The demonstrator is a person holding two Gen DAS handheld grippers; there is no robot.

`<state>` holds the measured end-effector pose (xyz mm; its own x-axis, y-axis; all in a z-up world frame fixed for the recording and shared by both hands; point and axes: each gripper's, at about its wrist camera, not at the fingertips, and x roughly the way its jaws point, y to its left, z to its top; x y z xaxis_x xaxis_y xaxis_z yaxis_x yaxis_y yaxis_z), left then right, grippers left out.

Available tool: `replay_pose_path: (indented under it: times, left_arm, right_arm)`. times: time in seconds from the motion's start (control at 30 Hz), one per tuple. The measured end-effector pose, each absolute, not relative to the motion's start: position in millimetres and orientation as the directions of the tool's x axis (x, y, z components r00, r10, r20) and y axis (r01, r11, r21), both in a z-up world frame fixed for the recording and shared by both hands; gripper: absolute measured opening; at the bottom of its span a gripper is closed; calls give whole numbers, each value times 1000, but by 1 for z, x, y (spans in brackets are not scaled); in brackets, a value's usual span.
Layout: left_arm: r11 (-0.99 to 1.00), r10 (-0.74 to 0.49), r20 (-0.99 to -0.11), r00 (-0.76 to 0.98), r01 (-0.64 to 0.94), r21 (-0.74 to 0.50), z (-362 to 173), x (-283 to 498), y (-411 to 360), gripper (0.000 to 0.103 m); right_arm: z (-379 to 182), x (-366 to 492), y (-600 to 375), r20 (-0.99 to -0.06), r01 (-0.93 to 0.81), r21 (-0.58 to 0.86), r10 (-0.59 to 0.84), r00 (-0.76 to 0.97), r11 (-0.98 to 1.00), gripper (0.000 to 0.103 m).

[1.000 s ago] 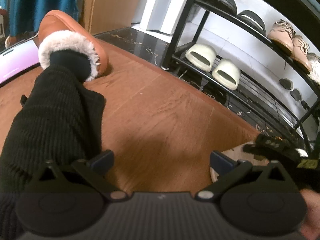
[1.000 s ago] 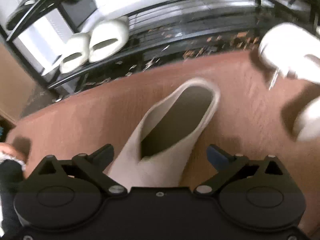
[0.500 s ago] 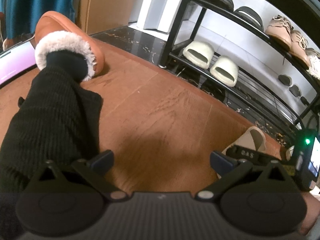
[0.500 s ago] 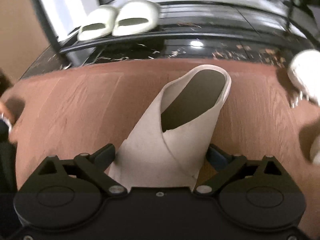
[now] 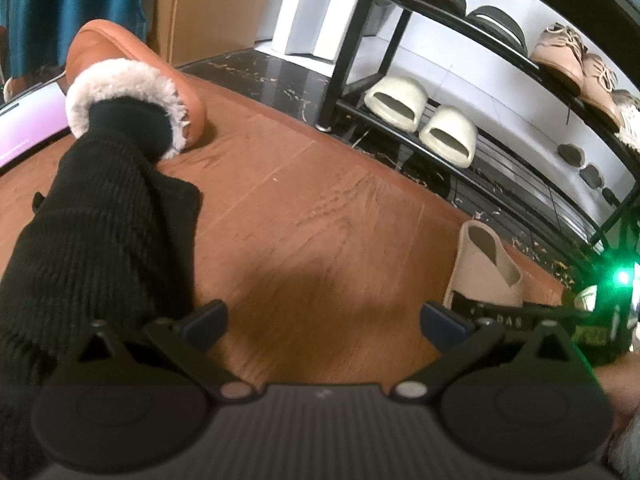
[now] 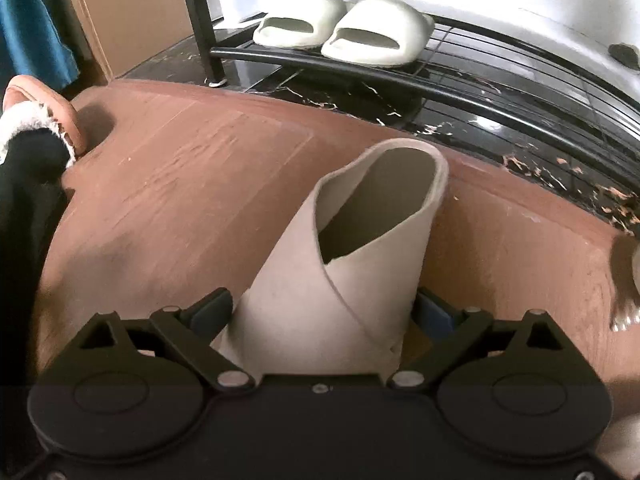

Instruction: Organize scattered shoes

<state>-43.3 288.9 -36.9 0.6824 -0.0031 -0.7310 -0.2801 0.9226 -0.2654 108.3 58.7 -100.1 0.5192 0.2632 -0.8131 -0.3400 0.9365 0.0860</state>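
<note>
R gripper (image 6: 324,316) fingers clamp the beige slipper (image 6: 360,248) btwn them; its heel end is hidden under the body. L gripper (image 5: 324,320) fingers wide apart, nothing btwn; white shoe (image 6: 626,280) cut off right of R fingers.

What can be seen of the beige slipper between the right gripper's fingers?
The beige slipper is an open-toed slide with a wide crossover strap, matte and felt-like, with a darker interior. Its opening points away toward the shoe rack. The right gripper has its fingers pressed on both sides of it. The left wrist view shows it over the brown wood-look floor; whether it touches is unclear.
</note>
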Motion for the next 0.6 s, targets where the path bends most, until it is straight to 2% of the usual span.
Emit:
replay_pose_path:
  times: [0.6]
  left_arm:
    - [932, 13, -736, 676, -275, -236, -36, -41, 284, 102]
  right_arm:
    - [-110, 106, 63, -797, -170, 184, 248, 551, 968, 91]
